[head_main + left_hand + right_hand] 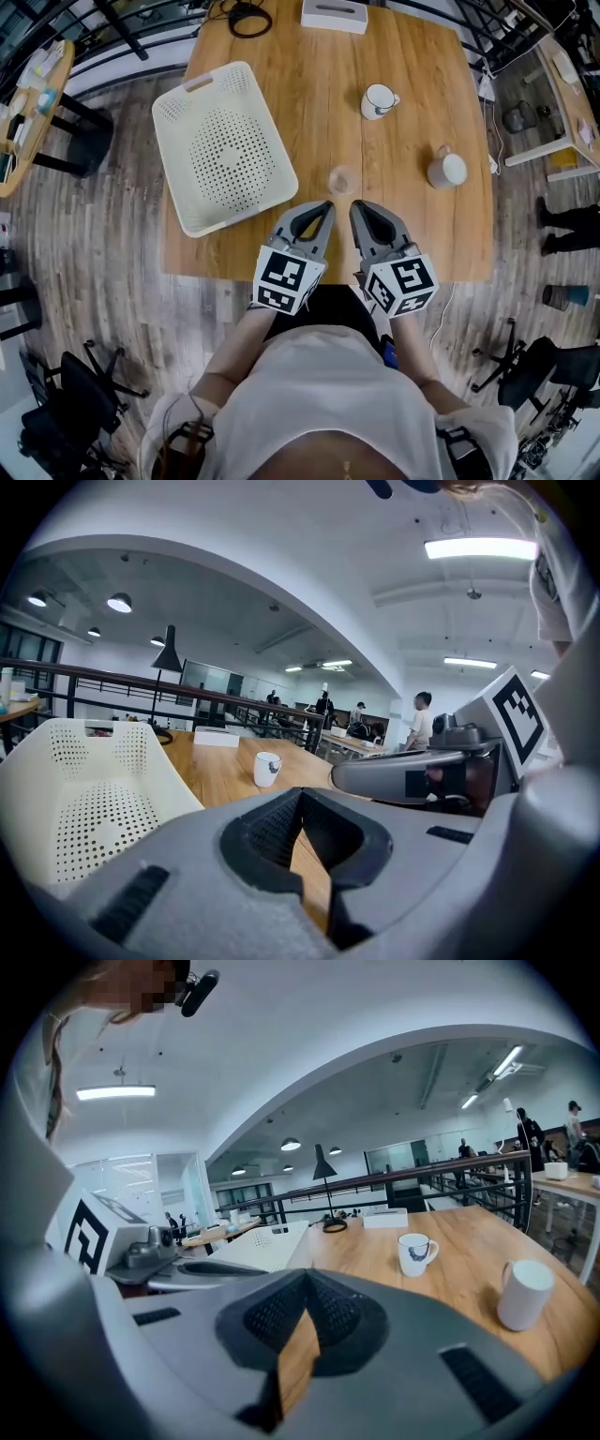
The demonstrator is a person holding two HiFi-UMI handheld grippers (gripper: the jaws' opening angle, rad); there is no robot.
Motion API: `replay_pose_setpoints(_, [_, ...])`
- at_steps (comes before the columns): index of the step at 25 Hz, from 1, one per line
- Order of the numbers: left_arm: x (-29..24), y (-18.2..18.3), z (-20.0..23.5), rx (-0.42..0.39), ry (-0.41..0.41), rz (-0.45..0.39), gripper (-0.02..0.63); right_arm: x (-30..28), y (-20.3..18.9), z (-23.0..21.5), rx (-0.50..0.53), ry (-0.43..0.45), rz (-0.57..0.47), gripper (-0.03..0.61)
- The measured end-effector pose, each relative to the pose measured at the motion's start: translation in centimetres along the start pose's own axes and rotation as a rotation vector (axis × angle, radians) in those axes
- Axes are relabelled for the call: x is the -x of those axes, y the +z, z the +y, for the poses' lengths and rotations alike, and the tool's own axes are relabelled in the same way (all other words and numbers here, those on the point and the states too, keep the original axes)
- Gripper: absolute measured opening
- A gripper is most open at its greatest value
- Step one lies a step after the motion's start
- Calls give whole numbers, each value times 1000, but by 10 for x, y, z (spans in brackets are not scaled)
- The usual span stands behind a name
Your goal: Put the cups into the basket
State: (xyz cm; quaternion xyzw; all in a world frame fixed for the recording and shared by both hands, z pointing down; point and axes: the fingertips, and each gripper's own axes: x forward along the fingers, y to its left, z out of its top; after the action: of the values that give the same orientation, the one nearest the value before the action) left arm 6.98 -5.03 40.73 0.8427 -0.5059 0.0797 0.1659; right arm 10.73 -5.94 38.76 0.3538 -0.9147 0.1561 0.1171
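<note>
On the wooden table (422,56), none of the cups has yet gone into the white perforated basket (167,159), which lies empty at the left side. Three vessels stand well apart from it: a clear glass (342,179) nearest the person, a plain pale mug (446,170) to the right, and a white cup with a dark printed motif (378,100) farther back. The left gripper (324,208) and the right gripper (358,208) are side by side at the near edge of the table, pointing toward the glass. Each gripper's own view shows its jaws closed tip to tip, with only bare tabletop seen through the gap behind the tips, so neither carries anything. The task is judged to be at its opening step, the approach to a first cup, with the glass the likeliest candidate. The next move calls for one pair of jaws to be spread wide enough to pass around a cup before closing on it; the clear glass may be hard to judge and slippery. No brand, label or legible writing is found: the marker cubes (286,277) bear only black-and-white square patterns, and the cup's motif cannot be read as text.
</note>
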Motion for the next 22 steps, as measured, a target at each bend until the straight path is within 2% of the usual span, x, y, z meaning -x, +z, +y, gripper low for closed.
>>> replay_pose_setpoints(14, [-22, -12, 8, 50, 78, 24, 8, -29, -10, -22, 125, 93, 152, 20])
replay_pose_setpoints(16, [-22, -15, 10, 61, 85, 24, 8, -33, -17, -21, 132, 121, 194, 130])
replay_pose_setpoints(19, [-22, -20, 12, 72, 93, 28, 8, -39, -24, -22, 162, 142, 248, 234])
replay_pose_setpoints(22, [-22, -24, 16, 78, 104, 36, 8, -44, -28, -27, 221, 147, 297, 312])
